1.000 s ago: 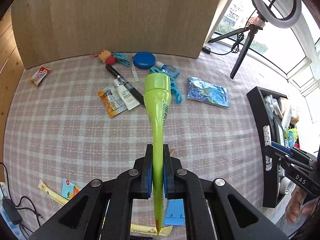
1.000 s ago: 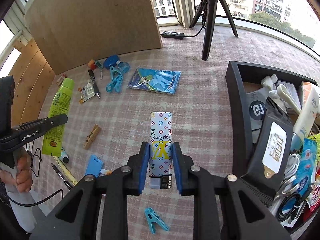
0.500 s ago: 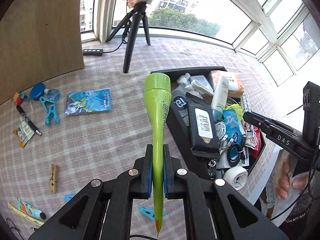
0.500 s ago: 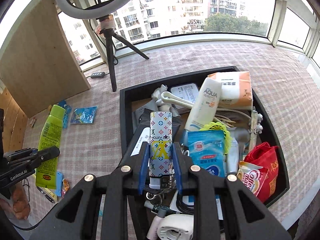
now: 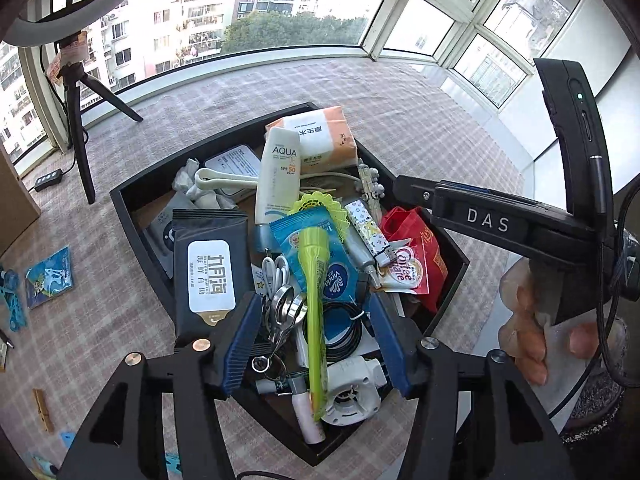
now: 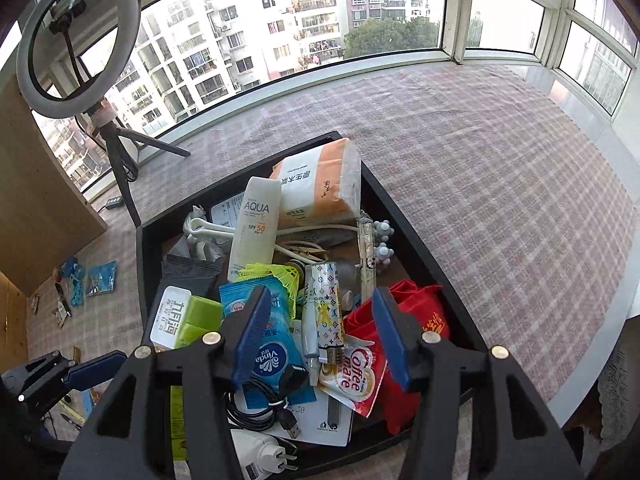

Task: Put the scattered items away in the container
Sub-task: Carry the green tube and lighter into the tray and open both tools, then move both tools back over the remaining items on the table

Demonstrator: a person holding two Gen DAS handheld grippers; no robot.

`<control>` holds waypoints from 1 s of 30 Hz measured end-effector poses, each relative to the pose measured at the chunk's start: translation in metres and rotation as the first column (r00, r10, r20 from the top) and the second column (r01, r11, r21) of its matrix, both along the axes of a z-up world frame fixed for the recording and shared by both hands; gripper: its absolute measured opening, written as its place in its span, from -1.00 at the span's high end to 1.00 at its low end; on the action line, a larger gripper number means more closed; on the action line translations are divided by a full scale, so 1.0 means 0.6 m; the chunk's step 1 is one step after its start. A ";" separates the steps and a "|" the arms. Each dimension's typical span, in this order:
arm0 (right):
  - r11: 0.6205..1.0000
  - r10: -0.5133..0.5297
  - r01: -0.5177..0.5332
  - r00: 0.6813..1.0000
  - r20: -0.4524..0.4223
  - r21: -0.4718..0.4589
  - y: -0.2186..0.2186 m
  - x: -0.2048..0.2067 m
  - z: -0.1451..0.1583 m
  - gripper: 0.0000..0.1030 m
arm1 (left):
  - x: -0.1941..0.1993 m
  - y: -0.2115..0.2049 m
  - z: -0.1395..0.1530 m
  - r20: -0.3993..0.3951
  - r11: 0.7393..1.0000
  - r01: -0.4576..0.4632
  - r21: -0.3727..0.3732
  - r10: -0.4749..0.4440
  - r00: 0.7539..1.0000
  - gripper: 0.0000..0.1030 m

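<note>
On the checked tabletop (image 5: pixel 400 92) the black container (image 5: pixel 132 216) serves as landmark, heaped full. Off its left side, out on the cloth, lie a blue packet (image 5: pixel 50 278) and a wooden clothespin (image 5: pixel 42 404); beyond its far left corner stands a tripod (image 5: pixel 78 128) with a ring light. Inside the container, along its left wall, rests a dark wipes pack (image 5: pixel 210 268), and toward the back a white AQUA sunscreen tube (image 5: pixel 278 180) leans against an orange tissue pack (image 5: pixel 314 138). The left tongs (image 5: pixel 314 344) hang over the container's near corner, their jaws opening; the green tube (image 5: pixel 314 292) sits between the blue pads untouched by either, lying across a blue Vinda tissue pack (image 5: pixel 336 276) and a coiled black cable (image 5: pixel 352 332) at the container's middle. From the right wrist view, the right tongs (image 6: pixel 320 336) hover over the container's near edge, their jaws opening too, and the patterned lighter (image 6: pixel 326 312) lies free between them on the pile, beside a Coffee-mate sachet (image 6: pixel 352 376) and a red bag (image 6: pixel 420 312) near the container's right wall. To the container's right, a person's hand (image 5: pixel 536 328) grips the handle of those right tongs.
</note>
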State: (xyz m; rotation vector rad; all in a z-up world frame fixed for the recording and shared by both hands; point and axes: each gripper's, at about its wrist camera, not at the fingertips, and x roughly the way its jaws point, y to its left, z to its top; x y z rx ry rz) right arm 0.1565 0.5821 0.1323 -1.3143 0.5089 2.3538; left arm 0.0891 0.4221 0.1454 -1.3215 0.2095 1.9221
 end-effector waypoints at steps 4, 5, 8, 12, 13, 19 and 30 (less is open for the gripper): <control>1.000 -0.002 0.003 1.000 -0.020 0.000 0.003 0.007 0.007 -0.03 | -0.006 -0.015 -0.003 -0.002 1.000 -0.020 -0.014 0.020 1.000 0.02; 1.000 -0.004 0.004 1.000 -0.024 -0.006 0.002 0.007 0.008 -0.03 | -0.008 -0.022 -0.004 0.002 0.999 -0.033 -0.013 0.033 0.999 0.02; 0.999 0.010 -0.011 0.999 -0.038 -0.032 -0.005 0.004 0.009 -0.03 | -0.014 -0.045 -0.008 0.002 0.998 -0.052 -0.018 0.052 0.999 0.10; 0.998 0.048 -0.049 0.998 -0.038 -0.026 -0.030 -0.009 0.012 -0.03 | -0.020 -0.083 -0.012 -0.002 0.996 -0.086 -0.026 0.086 0.996 0.11; 0.998 0.058 -0.059 0.998 -0.040 -0.030 -0.038 -0.012 0.013 -0.03 | -0.022 -0.094 -0.012 -0.003 0.995 -0.096 -0.027 0.096 0.995 0.11; 0.989 0.143 -0.144 0.989 -0.043 -0.024 -0.095 -0.034 0.022 -0.03 | -0.038 -0.175 -0.016 -0.010 0.984 -0.174 -0.045 0.173 0.985 0.11; 0.932 0.359 -0.359 0.933 -0.017 -0.038 -0.249 -0.091 0.015 -0.03 | -0.067 -0.414 -0.052 -0.027 0.922 -0.370 -0.115 0.369 0.929 0.11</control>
